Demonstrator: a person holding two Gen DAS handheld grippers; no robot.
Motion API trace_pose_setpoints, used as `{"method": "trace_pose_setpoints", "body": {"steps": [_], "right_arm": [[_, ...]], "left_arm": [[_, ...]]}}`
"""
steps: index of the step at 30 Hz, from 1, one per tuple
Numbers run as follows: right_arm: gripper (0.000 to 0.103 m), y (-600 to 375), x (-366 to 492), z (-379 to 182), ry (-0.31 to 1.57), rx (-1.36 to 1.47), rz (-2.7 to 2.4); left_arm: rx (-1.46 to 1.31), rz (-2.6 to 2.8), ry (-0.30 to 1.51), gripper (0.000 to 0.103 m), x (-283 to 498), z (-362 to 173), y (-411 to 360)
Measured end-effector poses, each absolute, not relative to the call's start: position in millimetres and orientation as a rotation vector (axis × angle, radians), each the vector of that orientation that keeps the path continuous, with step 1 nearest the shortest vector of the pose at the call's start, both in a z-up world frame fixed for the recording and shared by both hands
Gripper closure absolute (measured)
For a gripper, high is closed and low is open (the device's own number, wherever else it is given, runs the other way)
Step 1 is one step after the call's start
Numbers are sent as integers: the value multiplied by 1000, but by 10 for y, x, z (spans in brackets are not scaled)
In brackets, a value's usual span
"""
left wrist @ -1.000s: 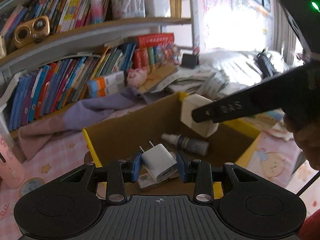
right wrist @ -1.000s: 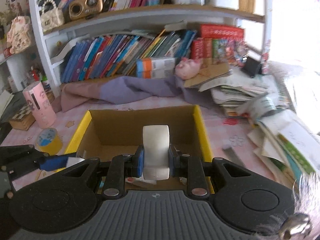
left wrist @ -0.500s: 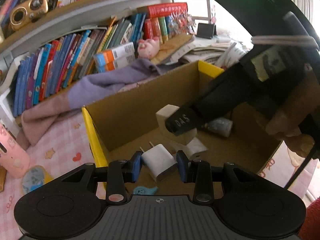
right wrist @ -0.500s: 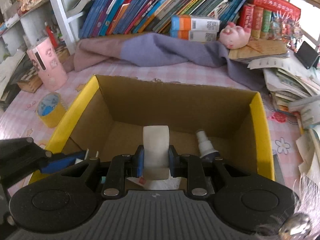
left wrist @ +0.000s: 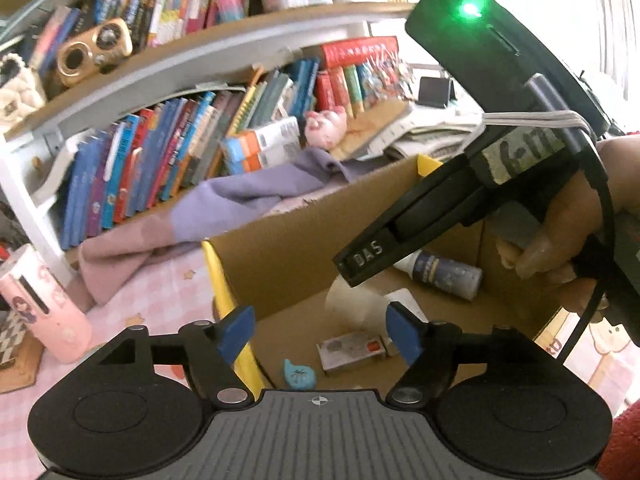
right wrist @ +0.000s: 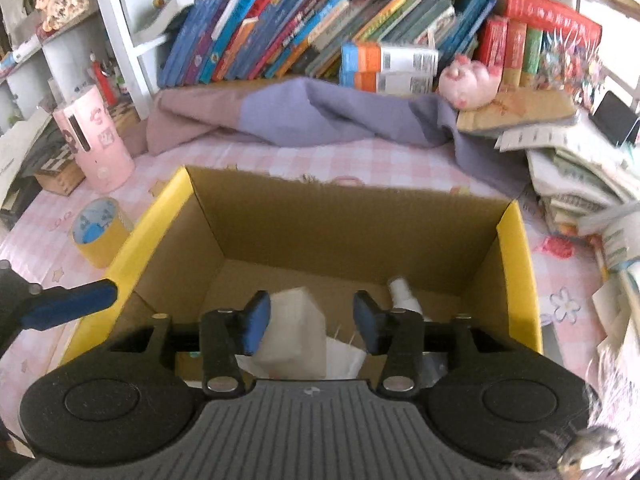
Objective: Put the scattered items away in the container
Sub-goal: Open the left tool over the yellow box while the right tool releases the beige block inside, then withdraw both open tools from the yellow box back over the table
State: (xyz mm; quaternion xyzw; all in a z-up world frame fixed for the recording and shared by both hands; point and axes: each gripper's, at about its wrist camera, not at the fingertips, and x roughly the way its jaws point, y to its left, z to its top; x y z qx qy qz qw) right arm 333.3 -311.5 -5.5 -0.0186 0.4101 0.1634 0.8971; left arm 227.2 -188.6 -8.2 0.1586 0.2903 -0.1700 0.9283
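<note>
A cardboard box with yellow rims (right wrist: 516, 264) sits on the pink checked table, its brown wall (left wrist: 280, 256) just ahead in the left wrist view. My left gripper (left wrist: 320, 336) hangs over the box's left rim; its jaws are opening and nothing is between them. My right gripper (right wrist: 313, 327) hovers over the box with its jaws opening. A white block (right wrist: 292, 332), blurred and tilted, drops between them, free of the right pad. The same block shows as a white blur (left wrist: 352, 304) under the right gripper's black finger (left wrist: 372, 258). No white charger can be made out.
Inside the box lie a spray bottle (right wrist: 404, 296), a small card packet (left wrist: 352, 354) and a blue trinket (left wrist: 300, 374). A yellow tape roll (right wrist: 100, 236) and pink canister (right wrist: 94, 140) stand left of the box. Purple cloth (right wrist: 304, 116) lies behind, paper piles (right wrist: 580, 168) to the right.
Both grippers have opened over the box. The white charger has left the left jaws and is out of sight. The white block has come loose from the right jaws and tips downward.
</note>
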Motion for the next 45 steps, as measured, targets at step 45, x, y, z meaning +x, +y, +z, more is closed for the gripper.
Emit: {"method": "trace_pose_setpoints", "body": {"steps": [45], "right_arm": [[41,-2320,462,74,646,35,-83]], "left_arm": [[148,-405,576,18,588,38,-181]]}}
